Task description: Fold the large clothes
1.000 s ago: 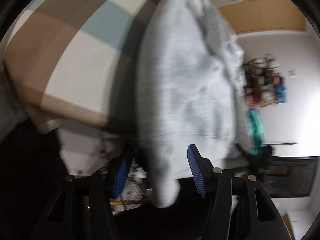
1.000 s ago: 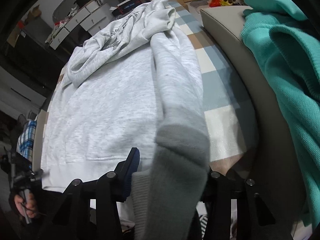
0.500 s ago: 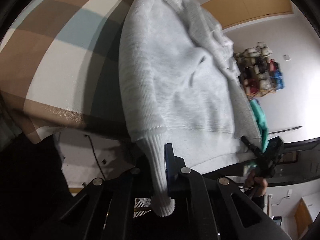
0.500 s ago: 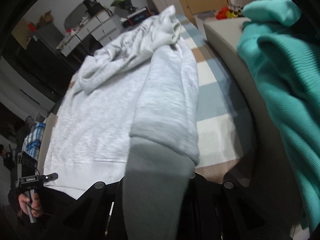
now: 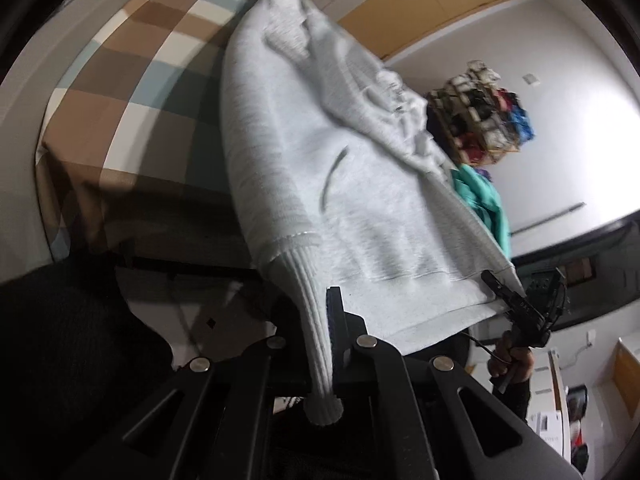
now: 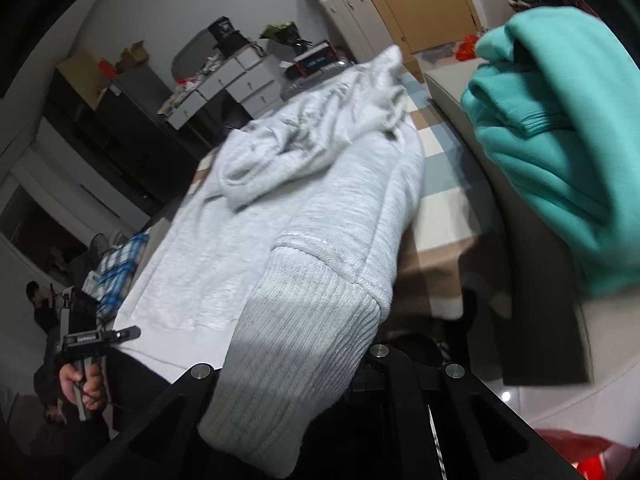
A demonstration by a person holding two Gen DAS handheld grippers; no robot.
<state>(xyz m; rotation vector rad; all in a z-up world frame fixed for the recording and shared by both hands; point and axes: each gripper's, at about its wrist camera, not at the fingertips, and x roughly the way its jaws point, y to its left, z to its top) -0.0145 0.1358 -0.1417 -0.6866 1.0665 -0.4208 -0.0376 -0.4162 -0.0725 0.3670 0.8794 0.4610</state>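
A light grey hoodie (image 5: 360, 200) lies spread on a checked blanket (image 5: 140, 92), hood end far from me. My left gripper (image 5: 320, 308) is shut on the ribbed cuff (image 5: 316, 344) of one sleeve, which hangs down between the jaws. In the right wrist view the hoodie (image 6: 280, 220) stretches away, and my right gripper (image 6: 308, 364) is shut on the other sleeve's ribbed cuff (image 6: 296, 360). That cuff drapes over the fingers and hides them. Both sleeves are raised off the blanket.
A teal sweater (image 6: 560, 140) is heaped on a grey cushion edge (image 6: 520, 280) at the right. The blanket (image 6: 440, 184) shows beside the hoodie. A white dresser (image 6: 224, 84) and a cluttered shelf (image 5: 480, 120) stand behind. A hand (image 6: 84, 384) holds the other gripper.
Both grippers went from open around the cuffs to shut on them. Both have since risen and pulled back, lifting the sleeves.
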